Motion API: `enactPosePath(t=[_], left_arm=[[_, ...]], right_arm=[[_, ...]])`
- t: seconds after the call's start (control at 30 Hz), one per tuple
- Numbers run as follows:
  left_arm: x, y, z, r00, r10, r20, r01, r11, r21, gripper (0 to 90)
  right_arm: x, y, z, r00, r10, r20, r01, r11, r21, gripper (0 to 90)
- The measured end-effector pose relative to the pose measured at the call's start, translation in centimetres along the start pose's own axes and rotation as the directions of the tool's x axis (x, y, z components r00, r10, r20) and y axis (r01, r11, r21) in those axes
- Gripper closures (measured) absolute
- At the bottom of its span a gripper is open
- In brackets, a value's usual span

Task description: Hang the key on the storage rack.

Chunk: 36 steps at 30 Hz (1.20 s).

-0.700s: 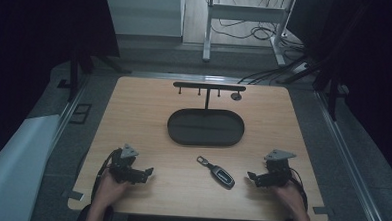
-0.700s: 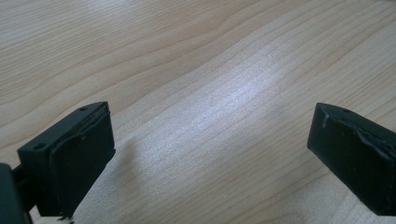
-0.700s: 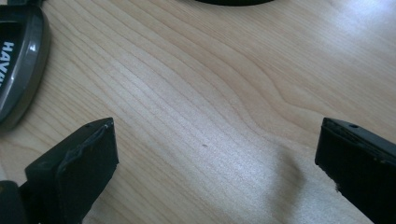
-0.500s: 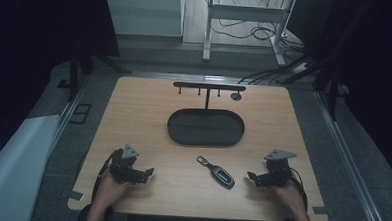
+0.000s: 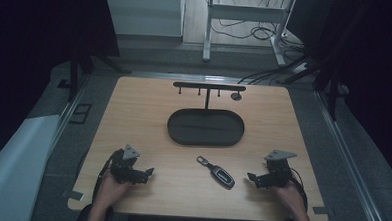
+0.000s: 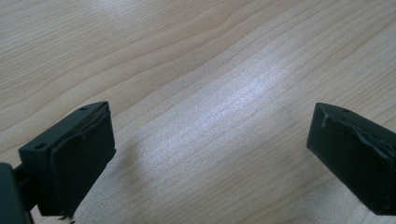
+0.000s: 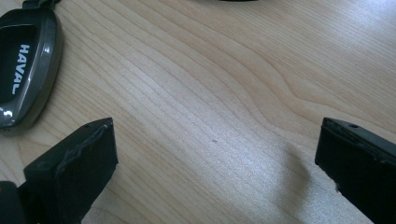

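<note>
Both tongs, left tongs (image 5: 148,172) and right tongs (image 5: 251,178), gape wide, holding nothing above bare table (image 5: 134,108).

A car key fob (image 5: 218,172) lies before a dark oval tray (image 5: 206,127).

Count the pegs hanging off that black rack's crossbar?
3 thin pegs, as far as the high view resolves: under the rack crossbar at left, middle and right. A round disc sits near its right end; more could be too small to see.
</note>
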<state>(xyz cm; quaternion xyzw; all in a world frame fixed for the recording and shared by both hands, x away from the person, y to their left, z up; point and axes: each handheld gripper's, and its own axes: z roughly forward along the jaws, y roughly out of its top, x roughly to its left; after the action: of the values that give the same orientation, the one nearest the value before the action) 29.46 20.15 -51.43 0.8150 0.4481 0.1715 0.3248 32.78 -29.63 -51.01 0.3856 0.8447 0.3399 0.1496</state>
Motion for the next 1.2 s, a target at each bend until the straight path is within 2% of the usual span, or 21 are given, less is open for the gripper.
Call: enactPosePath(t=[0.13,0.3,0.6,0.77,1.2], left_arm=[[0.0,0.0,0.1,1.0,0.001,0.0,-0.001,1.0,0.003,1.2],[-0.2,0.0,0.2,1.0,0.005,-0.002,-0.005,1.0,0.006,1.1],[-0.1,0.0,0.1,0.9999,0.004,-0.01,-0.004,1.0,0.0,1.1],[-0.2,0.0,0.1,0.9999,0.006,-0.011,-0.006,1.0,0.001,0.9],[-0.5,0.1,0.2,0.9997,0.021,-0.009,-0.021,0.9998,0.0,0.9]], right_arm=[[0.0,0.0,-0.1,0.9999,0.01,-0.008,-0.01,1.0,-0.001,0.0],[0.2,0.1,-0.1,0.9998,0.001,-0.019,-0.001,1.0,0.001,0.0],[0.7,0.3,-0.6,0.9987,-0.047,-0.018,0.048,0.998,0.045,0.0],[0.8,0.5,-1.1,0.9986,-0.049,-0.017,0.05,0.997,0.058,0.0],[1.9,0.8,-1.5,0.9979,-0.039,-0.052,0.045,0.99,0.131,0.0]])
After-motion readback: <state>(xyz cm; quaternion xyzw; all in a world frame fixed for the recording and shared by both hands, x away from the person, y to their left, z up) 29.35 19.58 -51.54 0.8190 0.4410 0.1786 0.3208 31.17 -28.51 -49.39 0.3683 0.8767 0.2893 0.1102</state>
